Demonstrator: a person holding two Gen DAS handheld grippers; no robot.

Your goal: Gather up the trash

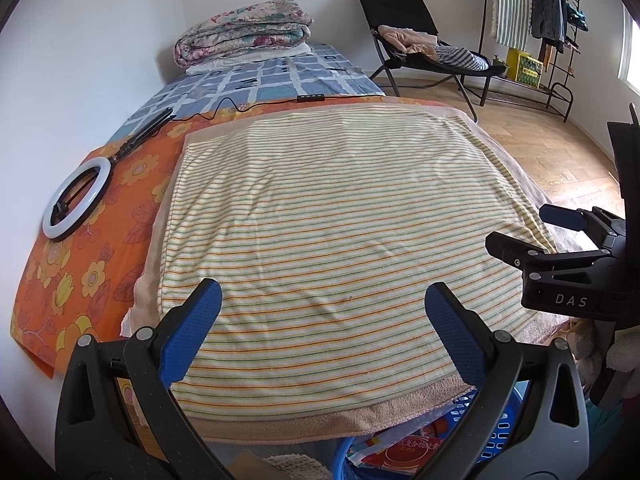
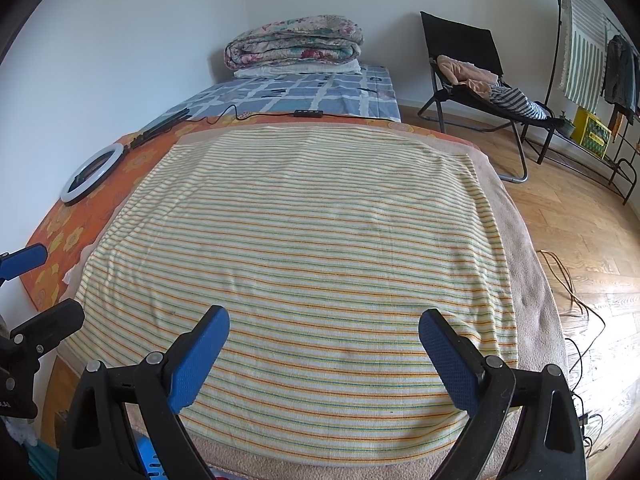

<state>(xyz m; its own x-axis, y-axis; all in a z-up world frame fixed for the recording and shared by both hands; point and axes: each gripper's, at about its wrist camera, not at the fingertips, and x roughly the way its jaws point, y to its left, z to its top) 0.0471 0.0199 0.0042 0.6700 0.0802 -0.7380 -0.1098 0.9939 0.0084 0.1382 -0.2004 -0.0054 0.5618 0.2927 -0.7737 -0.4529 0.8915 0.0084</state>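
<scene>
My left gripper (image 1: 322,294) is open and empty over the near edge of a striped towel (image 1: 320,208) spread on the bed. My right gripper (image 2: 324,317) is also open and empty above the same towel (image 2: 304,240). Each shows in the other's view: the right gripper (image 1: 516,226) at the right, the left gripper (image 2: 48,284) at the left, both with jaws apart. Below the bed's near edge a blue basket (image 1: 496,432) holds printed paper wrappers (image 1: 400,452); only a corner of this basket (image 2: 150,460) shows in the right wrist view. No loose trash is visible on the towel.
A ring light (image 1: 76,204) with its cable lies on the orange floral sheet (image 1: 80,280) at the left. A folded quilt (image 1: 244,30) sits at the bed's far end. A black chair (image 2: 472,76), a clothes rack (image 2: 592,92) and floor cables (image 2: 572,292) are on the right.
</scene>
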